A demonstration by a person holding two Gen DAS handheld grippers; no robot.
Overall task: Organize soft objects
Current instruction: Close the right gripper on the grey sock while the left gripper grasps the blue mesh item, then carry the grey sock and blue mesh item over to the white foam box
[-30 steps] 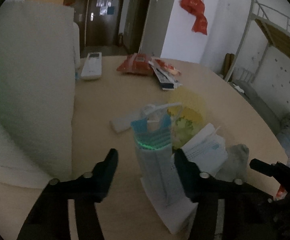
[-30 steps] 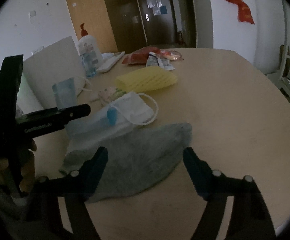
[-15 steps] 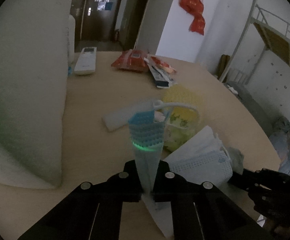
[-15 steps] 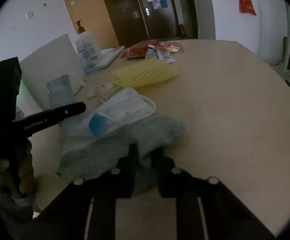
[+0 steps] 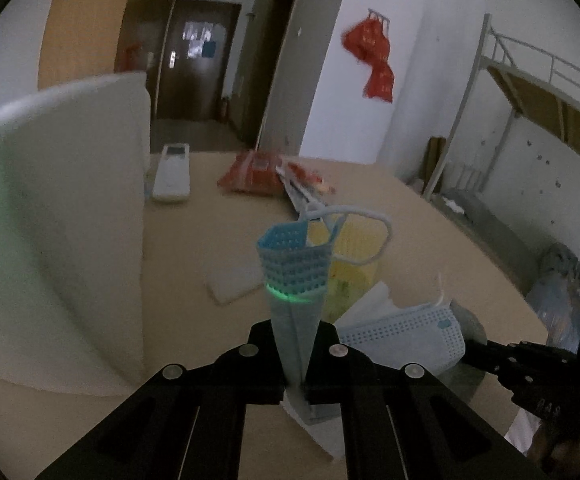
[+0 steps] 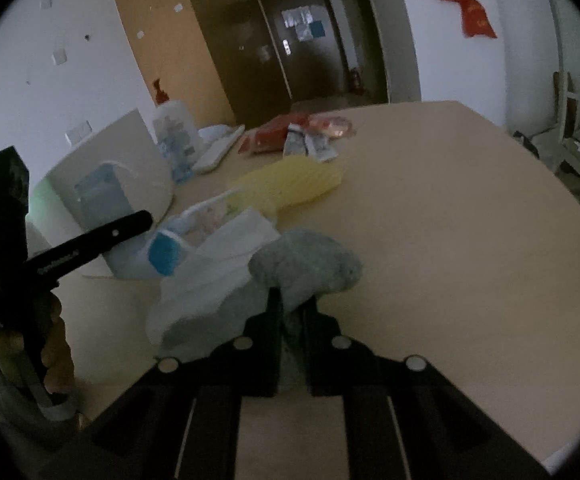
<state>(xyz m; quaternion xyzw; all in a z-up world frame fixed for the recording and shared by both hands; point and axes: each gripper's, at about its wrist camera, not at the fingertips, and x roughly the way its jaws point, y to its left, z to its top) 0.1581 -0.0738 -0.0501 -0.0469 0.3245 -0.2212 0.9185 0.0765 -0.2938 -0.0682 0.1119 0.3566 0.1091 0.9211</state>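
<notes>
Above the wooden table [image 6: 470, 220], our left gripper [image 5: 296, 350] pinches a blue face mask [image 5: 294, 272] while our right gripper [image 6: 294, 320] clamps a grey cloth [image 6: 310, 264].

dim room: white walls [image 5: 430, 60], dark door [image 5: 199, 60], orange panel [image 6: 161, 40], metal bunk bed [image 5: 538, 92] at right.
</notes>
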